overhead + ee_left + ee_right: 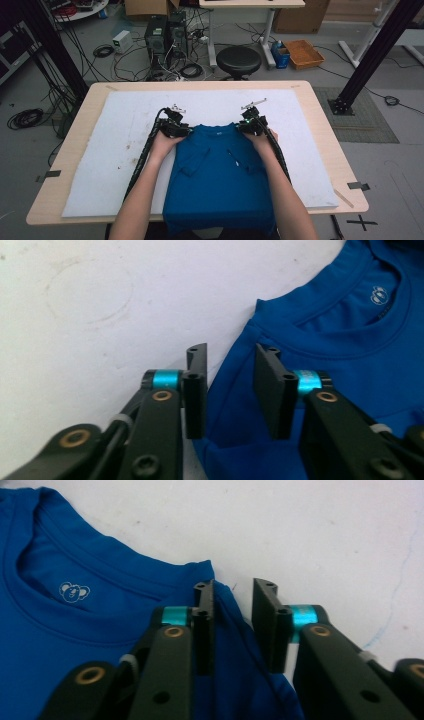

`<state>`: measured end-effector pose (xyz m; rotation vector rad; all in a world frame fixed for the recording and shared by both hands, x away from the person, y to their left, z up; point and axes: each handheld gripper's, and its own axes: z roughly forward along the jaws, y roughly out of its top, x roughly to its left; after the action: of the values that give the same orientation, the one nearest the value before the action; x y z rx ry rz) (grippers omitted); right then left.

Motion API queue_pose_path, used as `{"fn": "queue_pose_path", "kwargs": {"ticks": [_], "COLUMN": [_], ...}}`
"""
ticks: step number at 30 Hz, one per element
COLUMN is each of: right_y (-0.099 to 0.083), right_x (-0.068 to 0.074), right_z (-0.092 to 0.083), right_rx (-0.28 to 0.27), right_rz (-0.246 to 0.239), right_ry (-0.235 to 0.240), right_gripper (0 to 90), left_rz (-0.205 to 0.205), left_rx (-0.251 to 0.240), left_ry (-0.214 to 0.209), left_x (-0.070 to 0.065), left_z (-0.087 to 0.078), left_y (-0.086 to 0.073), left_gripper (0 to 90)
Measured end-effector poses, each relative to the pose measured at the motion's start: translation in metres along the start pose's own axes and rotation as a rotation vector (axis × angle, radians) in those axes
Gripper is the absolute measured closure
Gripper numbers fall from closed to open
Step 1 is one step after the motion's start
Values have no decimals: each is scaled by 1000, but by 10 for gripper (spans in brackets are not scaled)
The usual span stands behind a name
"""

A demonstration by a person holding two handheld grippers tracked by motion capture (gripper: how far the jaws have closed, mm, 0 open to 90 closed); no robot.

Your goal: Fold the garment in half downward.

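Observation:
A blue T-shirt (220, 170) lies folded on the white mat (125, 130), collar away from the person, its lower part hanging over the near table edge. My left gripper (184, 130) sits at the shirt's left shoulder corner. In the left gripper view its jaws (230, 352) stand apart over the shoulder edge of the shirt (340, 340), with cloth below the gap and no pad pressing on it. My right gripper (246, 127) is at the right shoulder corner. Its jaws (233, 587) are also apart, straddling the shirt's edge (75, 630) above the mat (325, 530).
The mat covers most of a wooden table (320, 130). Beyond the far edge stand a black stool (238, 60), computer towers (165, 32) with loose cables, and an orange tray (303, 52). Black frame posts rise at both sides.

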<state>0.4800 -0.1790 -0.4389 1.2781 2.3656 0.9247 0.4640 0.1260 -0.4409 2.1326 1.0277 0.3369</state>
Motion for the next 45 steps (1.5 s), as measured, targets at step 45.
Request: {"fn": "queue_pose_path", "kwargs": {"ticks": [45], "right_y": [-100], "right_x": [87], "right_z": [-156], "right_rx": [-309], "right_rz": [-199], "right_ry": [87], "right_gripper": [881], "left_rz": [323], "left_rx": [-303], "left_ry": [-176], "left_x": [-89], "left_z": [-126], "left_y": [-67], "left_gripper": [877]}}
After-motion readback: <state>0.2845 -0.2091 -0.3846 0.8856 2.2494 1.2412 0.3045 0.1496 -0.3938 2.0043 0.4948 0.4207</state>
